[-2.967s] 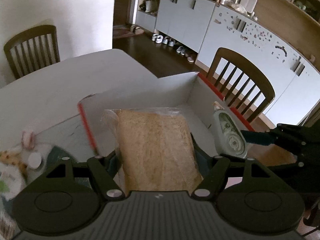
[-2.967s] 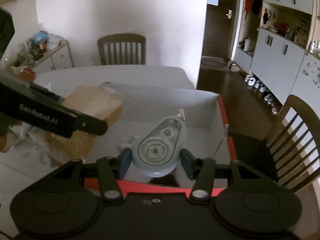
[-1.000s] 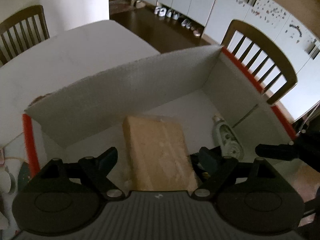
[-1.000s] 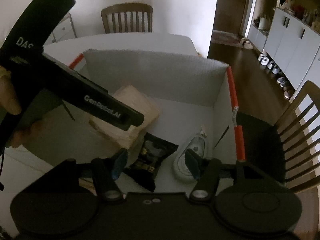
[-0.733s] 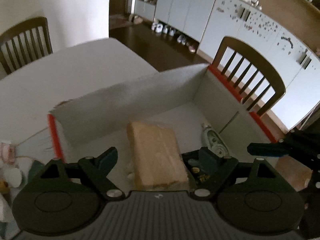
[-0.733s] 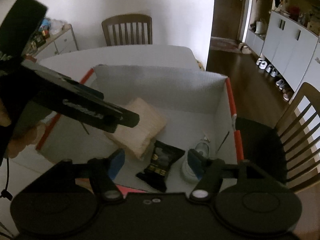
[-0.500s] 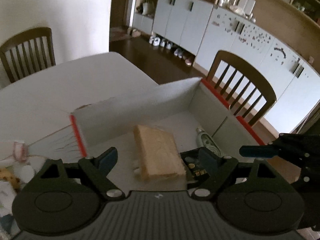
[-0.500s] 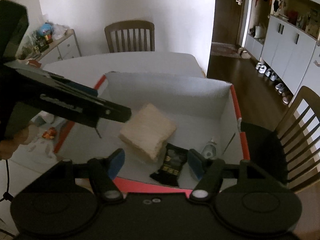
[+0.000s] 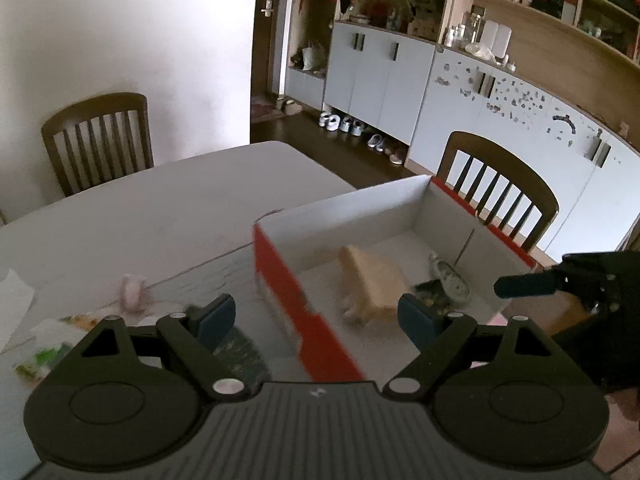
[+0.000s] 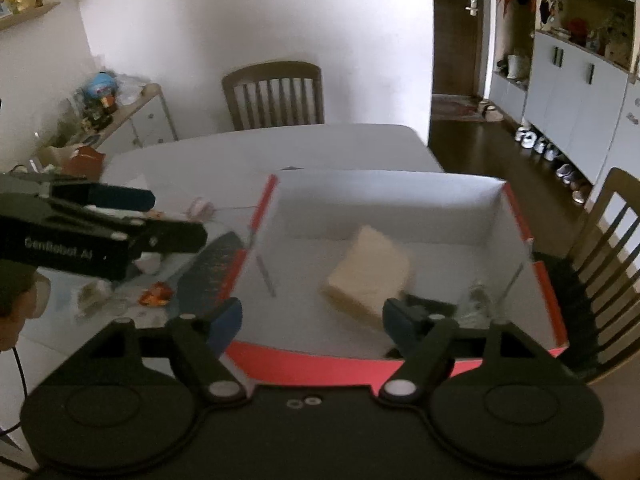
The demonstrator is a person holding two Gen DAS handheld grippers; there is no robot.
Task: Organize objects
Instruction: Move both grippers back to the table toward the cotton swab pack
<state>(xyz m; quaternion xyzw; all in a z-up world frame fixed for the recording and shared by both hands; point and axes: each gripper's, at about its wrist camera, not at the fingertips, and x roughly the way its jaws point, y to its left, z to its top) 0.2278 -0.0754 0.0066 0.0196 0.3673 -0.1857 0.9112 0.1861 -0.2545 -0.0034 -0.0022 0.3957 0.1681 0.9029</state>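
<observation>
Only one readable text: white lettering "GenRobot.AI" on the black side of the left gripper (image 10: 176, 216), seen from the right wrist view; slightly blurred, last letters soft. The black packet (image 10: 430, 306) in the box (image 10: 384, 192) has some gold print, too small and blurred to read. The cupboard doors (image 9: 516, 104) in the left wrist view carry small stickers or marks, no legible words or numbers. The snack wrappers (image 10: 156, 294) on the table (image 9: 160, 208) show colours only, nothing readable. No other labels or signs legible.
</observation>
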